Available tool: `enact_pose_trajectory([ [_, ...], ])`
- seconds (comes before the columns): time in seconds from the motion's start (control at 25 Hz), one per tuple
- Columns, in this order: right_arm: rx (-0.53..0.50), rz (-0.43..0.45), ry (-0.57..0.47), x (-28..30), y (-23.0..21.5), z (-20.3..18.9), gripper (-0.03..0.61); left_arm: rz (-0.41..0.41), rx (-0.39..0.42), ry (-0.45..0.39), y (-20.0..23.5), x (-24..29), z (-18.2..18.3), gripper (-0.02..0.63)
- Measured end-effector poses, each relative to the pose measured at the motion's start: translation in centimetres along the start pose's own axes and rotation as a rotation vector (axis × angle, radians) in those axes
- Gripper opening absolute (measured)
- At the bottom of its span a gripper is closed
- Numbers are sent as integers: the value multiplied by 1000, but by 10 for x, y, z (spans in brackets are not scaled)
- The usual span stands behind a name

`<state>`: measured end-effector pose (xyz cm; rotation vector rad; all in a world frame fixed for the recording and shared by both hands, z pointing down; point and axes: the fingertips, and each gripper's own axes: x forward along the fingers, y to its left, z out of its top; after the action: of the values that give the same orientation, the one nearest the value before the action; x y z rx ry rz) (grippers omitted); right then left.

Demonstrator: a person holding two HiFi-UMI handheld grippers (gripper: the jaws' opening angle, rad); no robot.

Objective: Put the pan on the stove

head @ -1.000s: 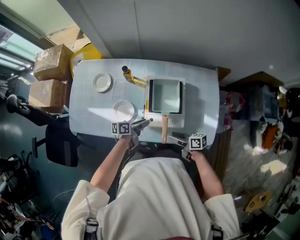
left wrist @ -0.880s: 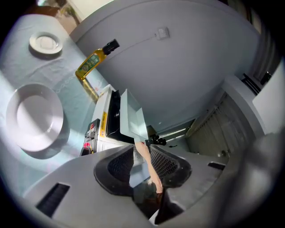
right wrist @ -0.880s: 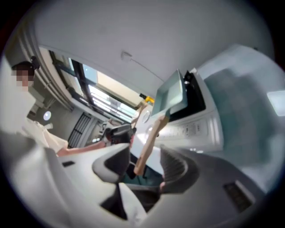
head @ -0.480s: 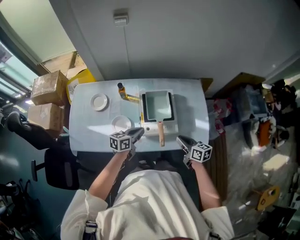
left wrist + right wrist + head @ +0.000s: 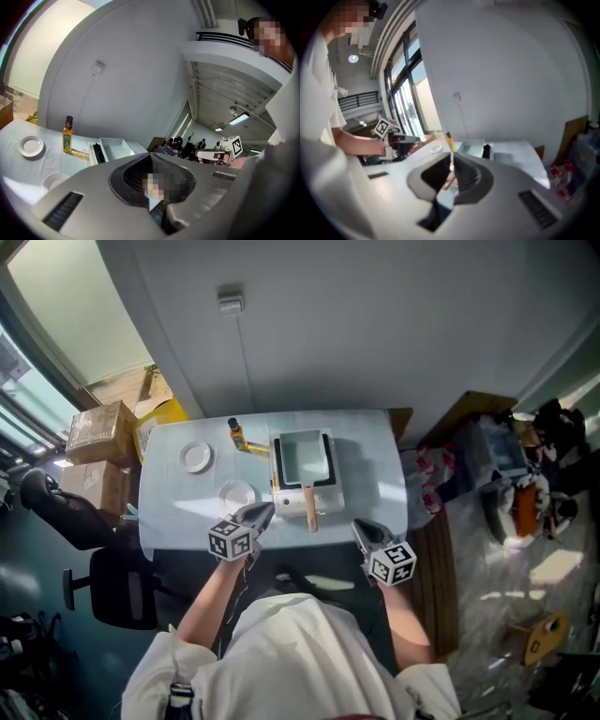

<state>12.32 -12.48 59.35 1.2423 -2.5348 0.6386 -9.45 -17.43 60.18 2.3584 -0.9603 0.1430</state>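
My left tongs are pressed shut with nothing in them, and so are my right tongs. Both hang by the near edge of the table and touch nothing. Between them, further in, the pan sits on the white stove. Inside it I see only its pale bottom. It is long from me to the wall, and its handle points back at me. Left of it are a bowl, a plate and a bottle. Both dishes show only white.
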Motion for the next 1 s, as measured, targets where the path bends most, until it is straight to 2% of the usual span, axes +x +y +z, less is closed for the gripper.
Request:
enact_pose_trajectory([
  [0.36, -20, -68, 39, -46, 17, -23, 38, 79, -4, -61, -48, -49, -11, 20],
  [0.64, -46, -81, 11, -50, 38, -21, 38, 82, 47, -74, -77, -75, -4, 20],
  [0.8, -68, -78, -32, -53, 55, -10, 38, 77, 81, -60, -74, -90, -2, 21],
  [1.0, -90, -154, -109, -60, 62, 9, 38, 43, 134, -95, -69, -108, 18, 21],
])
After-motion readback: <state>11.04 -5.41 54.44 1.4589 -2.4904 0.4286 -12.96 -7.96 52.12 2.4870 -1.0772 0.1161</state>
